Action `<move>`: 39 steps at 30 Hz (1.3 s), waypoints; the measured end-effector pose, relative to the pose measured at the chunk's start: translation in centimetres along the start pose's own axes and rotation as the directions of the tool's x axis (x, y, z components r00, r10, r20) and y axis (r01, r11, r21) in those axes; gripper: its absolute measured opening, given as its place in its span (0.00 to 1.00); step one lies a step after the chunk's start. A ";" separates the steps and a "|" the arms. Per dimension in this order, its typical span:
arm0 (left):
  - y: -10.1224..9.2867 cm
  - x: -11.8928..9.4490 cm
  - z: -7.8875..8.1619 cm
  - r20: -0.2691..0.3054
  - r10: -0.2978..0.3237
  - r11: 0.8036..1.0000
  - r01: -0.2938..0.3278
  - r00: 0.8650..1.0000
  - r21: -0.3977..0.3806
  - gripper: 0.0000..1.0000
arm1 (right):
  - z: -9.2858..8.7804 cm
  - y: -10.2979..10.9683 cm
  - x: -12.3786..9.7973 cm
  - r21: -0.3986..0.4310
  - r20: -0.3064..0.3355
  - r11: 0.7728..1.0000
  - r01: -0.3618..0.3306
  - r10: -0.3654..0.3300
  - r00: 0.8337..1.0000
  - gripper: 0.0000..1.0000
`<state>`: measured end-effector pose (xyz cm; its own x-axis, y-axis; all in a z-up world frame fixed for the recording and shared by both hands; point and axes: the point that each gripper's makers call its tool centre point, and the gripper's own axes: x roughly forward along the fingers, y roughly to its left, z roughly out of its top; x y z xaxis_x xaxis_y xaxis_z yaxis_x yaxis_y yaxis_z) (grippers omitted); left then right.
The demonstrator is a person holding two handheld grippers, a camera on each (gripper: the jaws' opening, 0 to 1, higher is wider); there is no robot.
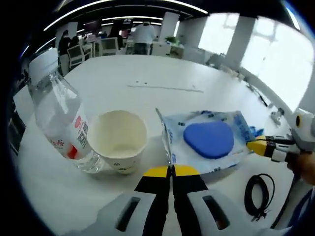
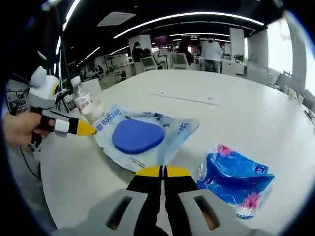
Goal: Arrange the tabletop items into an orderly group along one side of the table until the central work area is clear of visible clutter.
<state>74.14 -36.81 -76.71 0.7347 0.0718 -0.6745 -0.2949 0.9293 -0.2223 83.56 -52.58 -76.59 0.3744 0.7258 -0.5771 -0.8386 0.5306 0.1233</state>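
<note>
A clear plastic bag (image 1: pixel 206 140) with blue print holds a blue rounded pad (image 1: pixel 208 139) and lies on the white table (image 1: pixel 162 73). My left gripper (image 1: pixel 171 170) is shut on the bag's near edge, which stands up between the yellow tips. The right gripper (image 1: pixel 257 146) comes in from the right, its tip at the bag's far side. In the right gripper view the same bag (image 2: pixel 142 140) lies ahead, my right gripper (image 2: pixel 164 170) is shut on its near edge, and the left gripper (image 2: pixel 86 129) meets its left edge.
A clear water bottle (image 1: pixel 61 123) with a red label leans beside an empty paper cup (image 1: pixel 118 140), left of the bag. A black coiled cable (image 1: pixel 260 194) lies near the table edge. A blue tissue pack (image 2: pixel 235 179) sits right of the bag. Chairs and people stand far behind.
</note>
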 end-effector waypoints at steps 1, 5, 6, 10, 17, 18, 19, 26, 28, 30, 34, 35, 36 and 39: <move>0.0 0.1 -0.1 -0.002 0.001 1.000 -0.001 1.000 -0.005 0.00 | 0.0 0.0 0.1 -0.012 -0.004 1.000 -0.001 0.001 1.000 0.00; 0.2 0.3 -0.6 -0.010 0.014 1.000 -0.014 1.000 -0.007 0.00 | -0.6 0.0 0.8 -0.025 -0.026 1.000 -0.010 0.009 1.000 0.00; 0.3 0.4 -0.8 -0.012 0.018 1.000 -0.018 1.000 -0.008 0.00 | -0.7 0.1 1.1 -0.031 -0.032 0.999 -0.012 0.011 0.999 0.00; 1.0 0.9 -1.1 -0.025 0.031 0.999 -0.031 0.999 -0.022 0.00 | -1.4 0.1 1.9 -0.044 -0.052 0.999 -0.019 0.016 0.999 0.00; 1.5 1.6 -2.1 -0.061 0.041 0.998 -0.044 0.997 -0.038 0.00 | -2.6 0.3 2.4 -0.037 -0.089 0.999 -0.030 0.027 0.996 0.00; 1.5 1.7 -2.3 -0.067 0.043 0.998 -0.046 0.997 -0.039 0.00 | -2.8 0.3 2.5 -0.036 -0.093 0.999 -0.030 0.027 0.995 0.00; 1.6 1.8 -2.4 -0.069 0.044 0.998 -0.047 0.997 -0.037 0.00 | -2.9 0.3 2.5 -0.036 -0.094 0.999 -0.031 0.027 0.995 0.00; 1.6 1.5 -2.9 -0.077 0.052 0.997 -0.056 0.996 -0.050 0.00 | -3.0 0.3 2.8 0.017 -0.095 0.999 -0.039 0.040 0.995 0.00; 1.8 1.6 -3.0 -0.080 0.057 0.997 -0.061 0.995 -0.052 0.00 | -3.1 0.3 2.8 0.057 -0.102 0.998 -0.030 0.036 0.994 0.00; 1.7 1.5 -3.2 -0.088 0.062 0.997 -0.066 0.994 -0.047 0.00 | -3.1 0.4 2.7 0.067 -0.106 0.997 -0.025 0.032 0.994 0.00; 1.7 1.6 -3.8 -0.113 0.069 0.997 -0.071 0.991 -0.016 0.00 | -3.7 0.5 2.6 0.057 -0.135 0.998 -0.021 0.029 0.990 0.00; 1.7 1.6 -3.9 -0.114 0.071 0.997 -0.073 0.991 -0.015 0.00 | -3.7 0.6 2.6 0.069 -0.128 0.997 -0.018 0.027 0.991 0.00; 1.7 1.6 -3.8 -0.112 0.074 0.997 -0.077 0.991 -0.018 0.00 | -3.7 0.6 2.5 0.115 -0.121 0.993 -0.009 0.023 0.992 0.00; 1.7 1.5 -3.9 -0.112 0.076 0.997 -0.079 0.991 -0.021 0.00 | -3.7 0.5 2.7 0.102 -0.126 0.995 -0.006 0.019 0.992 0.00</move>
<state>72.40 -36.57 -80.82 0.6370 0.1014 -0.7642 -0.3651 0.9127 -0.1833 82.68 -52.02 -81.06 0.3057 0.6749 -0.6716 -0.7962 0.5681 0.2084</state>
